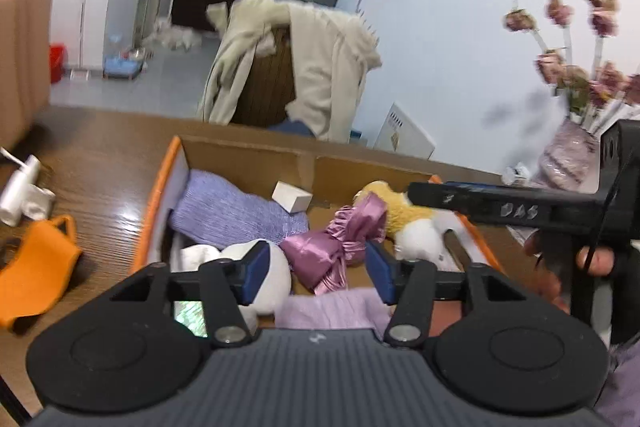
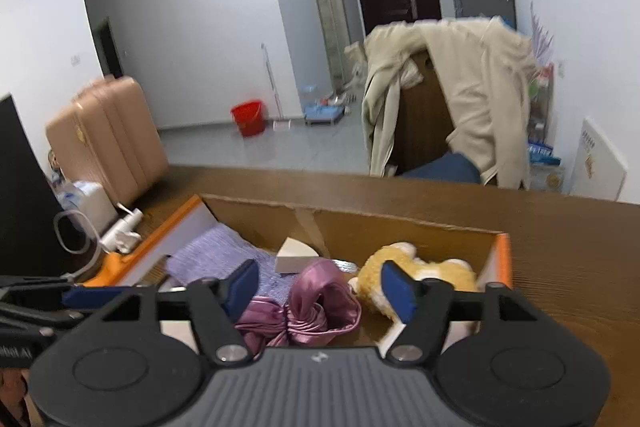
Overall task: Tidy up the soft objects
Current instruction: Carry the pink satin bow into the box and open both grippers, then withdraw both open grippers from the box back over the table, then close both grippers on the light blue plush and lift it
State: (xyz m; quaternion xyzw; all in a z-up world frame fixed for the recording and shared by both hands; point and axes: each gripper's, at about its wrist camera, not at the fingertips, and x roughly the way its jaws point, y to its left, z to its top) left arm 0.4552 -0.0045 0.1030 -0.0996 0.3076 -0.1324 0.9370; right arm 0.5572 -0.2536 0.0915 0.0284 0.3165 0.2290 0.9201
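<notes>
Hovering over orange-edged cardboard box (image 1: 160, 195): left gripper (image 1: 316, 269), right gripper (image 2: 320, 291), both jaws apart, empty. Shiny pink satin bundle (image 1: 336, 247) lies between, yellow plush toy (image 2: 404, 267) at two o'clock.

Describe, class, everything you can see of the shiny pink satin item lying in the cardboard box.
The pink satin item is glossy mauve fabric, gathered and ruffled, with a frilled edge, crumpled into a loose knot. It lies near the middle of the cardboard box, resting against the lavender knit cloth on one side and the yellow plush toy on the other. Both grippers hang above it with jaws open; neither touches it. Its underside is hidden.
</notes>
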